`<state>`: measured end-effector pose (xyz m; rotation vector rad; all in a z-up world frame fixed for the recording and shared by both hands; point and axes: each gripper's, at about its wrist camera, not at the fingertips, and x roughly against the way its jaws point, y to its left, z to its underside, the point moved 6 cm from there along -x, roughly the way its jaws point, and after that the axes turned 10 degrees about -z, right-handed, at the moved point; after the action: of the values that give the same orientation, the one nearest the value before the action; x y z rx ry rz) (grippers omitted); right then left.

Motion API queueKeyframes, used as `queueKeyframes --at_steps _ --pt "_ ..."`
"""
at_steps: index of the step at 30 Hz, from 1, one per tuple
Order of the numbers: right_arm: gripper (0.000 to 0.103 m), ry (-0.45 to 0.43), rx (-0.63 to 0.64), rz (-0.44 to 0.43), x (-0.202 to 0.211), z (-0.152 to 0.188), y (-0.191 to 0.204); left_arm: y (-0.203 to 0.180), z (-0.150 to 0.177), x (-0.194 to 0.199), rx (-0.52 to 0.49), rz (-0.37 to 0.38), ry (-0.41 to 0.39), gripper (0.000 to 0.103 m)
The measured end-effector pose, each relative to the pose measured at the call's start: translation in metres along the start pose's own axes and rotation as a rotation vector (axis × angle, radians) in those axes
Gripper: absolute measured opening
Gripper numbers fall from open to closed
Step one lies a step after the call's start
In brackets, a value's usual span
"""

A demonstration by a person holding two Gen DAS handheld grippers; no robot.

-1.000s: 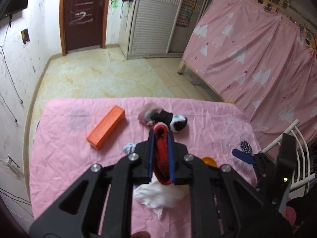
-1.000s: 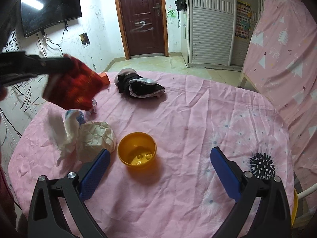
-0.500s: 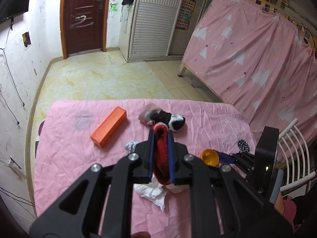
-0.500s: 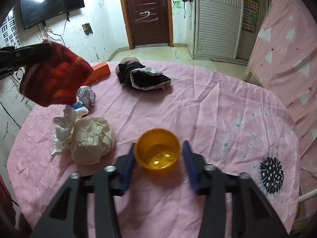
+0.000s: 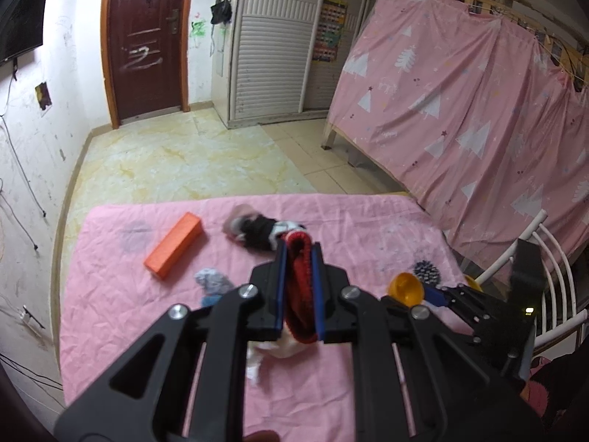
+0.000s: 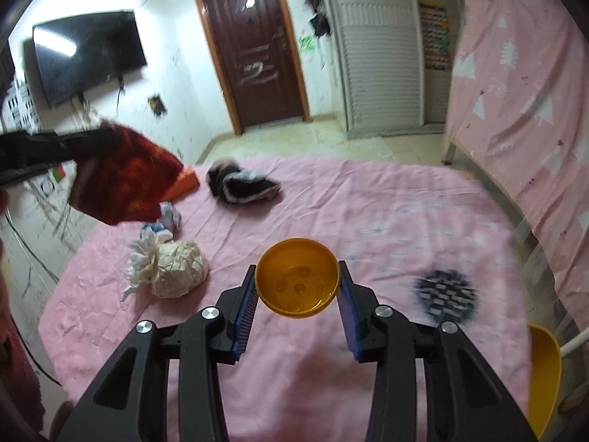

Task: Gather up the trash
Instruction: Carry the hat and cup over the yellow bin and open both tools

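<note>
Covering the table, a wrinkled pink cloth (image 6: 386, 199) (brown door (image 6: 254, 48) behind)

You will find no legible text, brand, or number in either view. The dark door (image 5: 145, 42) at the upper left of the left wrist view carries pale scrawled marks that do not form readable characters. The colourful poster (image 5: 328, 31) at the upper centre, beside the louvred wardrobe (image 5: 274, 55), shows a printed grid too small and blurred to read.
</note>
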<state>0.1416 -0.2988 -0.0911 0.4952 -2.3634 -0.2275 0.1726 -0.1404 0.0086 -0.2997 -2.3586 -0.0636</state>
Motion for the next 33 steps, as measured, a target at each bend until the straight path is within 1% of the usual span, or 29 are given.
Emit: queueKeyframes --at_steps 4,6,11,15,17,20,26,30,33 --pt "0.035 -0.093 -0.048 0.018 0.045 0.005 -0.022 -0.030 0.001 0.008 -0.041 0.016 -0.009 0.011" --pt "0.035 -0.139 -0.075 0.043 0.071 0.011 -0.038 -0.049 0.001 0.014 -0.063 0.028 -0.015 0.011" --pt "0.035 -0.202 -0.133 0.088 0.114 0.027 -0.073 -0.096 0.004 0.026 -0.116 0.057 -0.028 0.011" --pt "0.035 -0.250 -0.177 0.140 0.145 0.041 -0.110 -0.138 0.006 0.028 -0.162 0.079 -0.025 0.011" --pt "0.035 -0.257 -0.194 0.162 0.152 0.047 -0.124 -0.166 0.008 0.025 -0.181 0.112 -0.008 0.011" --pt "0.035 -0.264 -0.232 0.183 0.160 0.061 -0.148 -0.198 0.012 0.016 -0.188 0.165 0.027 0.011" --pt "0.035 -0.211 -0.268 0.188 0.155 0.081 -0.183 -0.254 0.024 -0.009 -0.191 0.222 0.084 0.011" --pt "0.036 -0.169 -0.300 0.187 0.148 0.093 -0.200 -0.293 0.035 -0.026 -0.226 0.232 0.102 0.011" --pt "0.042 -0.169 -0.324 0.198 0.152 0.099 -0.206 -0.311 0.045 -0.038 -0.253 0.221 0.123 0.011"
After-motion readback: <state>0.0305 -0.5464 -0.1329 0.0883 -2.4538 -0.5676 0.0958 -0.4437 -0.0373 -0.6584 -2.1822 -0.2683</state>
